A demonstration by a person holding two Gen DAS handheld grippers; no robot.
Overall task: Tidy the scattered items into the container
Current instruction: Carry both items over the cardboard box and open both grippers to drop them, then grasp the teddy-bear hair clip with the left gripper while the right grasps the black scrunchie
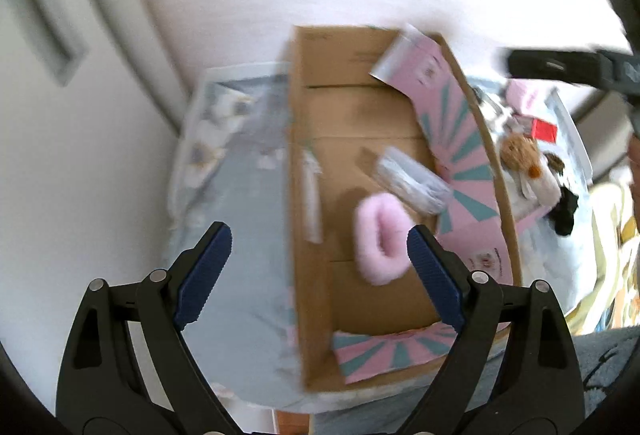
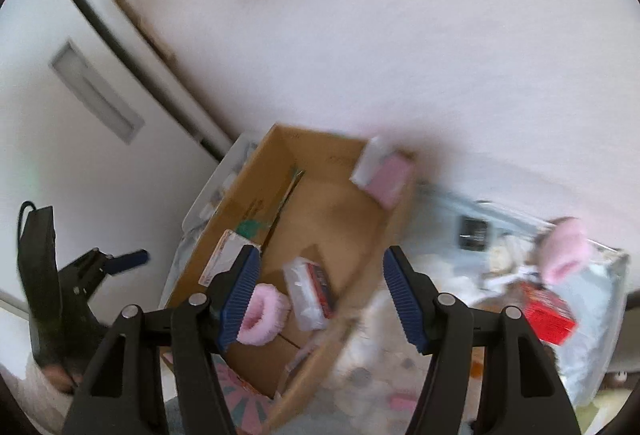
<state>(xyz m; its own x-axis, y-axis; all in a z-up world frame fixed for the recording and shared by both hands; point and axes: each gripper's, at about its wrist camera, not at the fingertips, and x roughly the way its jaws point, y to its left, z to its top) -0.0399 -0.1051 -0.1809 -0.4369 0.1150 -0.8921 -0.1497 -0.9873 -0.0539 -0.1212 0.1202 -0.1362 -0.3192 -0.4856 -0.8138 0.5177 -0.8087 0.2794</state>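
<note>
1. White wall (image 2: 360,35) fills the background in both views, with a pale door or cabinet panel (image 2: 60,95) to the left of the jaws; a pale blue-grey surface (image 1: 240,195), maybe a bed cover, carries everything, and motion blur softens all of it.
2. Left gripper (image 1: 319,252): jaws released and spread wide, holding nothing. The open cardboard box (image 1: 316,295) lies ahead of them, its left wall running between the two jaws.
3. Inside the box, just beside the right jaw of the left gripper, lies a pink fluffy ring (image 1: 378,239); beyond it sits a clear plastic packet (image 1: 412,179) whose contents are too blurred to read.
4. Pink and teal printed flaps (image 1: 460,139) line the box's right side, and the near flap is partly hidden behind the right jaw.
5. Right gripper (image 2: 321,271): jaws also released, empty, hovering above the box's near end. The pink ring is half covered by its left jaw.
6. Right of the right jaw, outside the box, loose items are scattered: a red carton (image 2: 550,319), a second pink fluffy piece (image 2: 564,251), a small dark object (image 2: 474,233), and white smeared shapes I cannot identify.
7. In the left wrist view a brown plush toy (image 1: 518,151) lies beyond the box's right wall, partly cut off by it.
</note>
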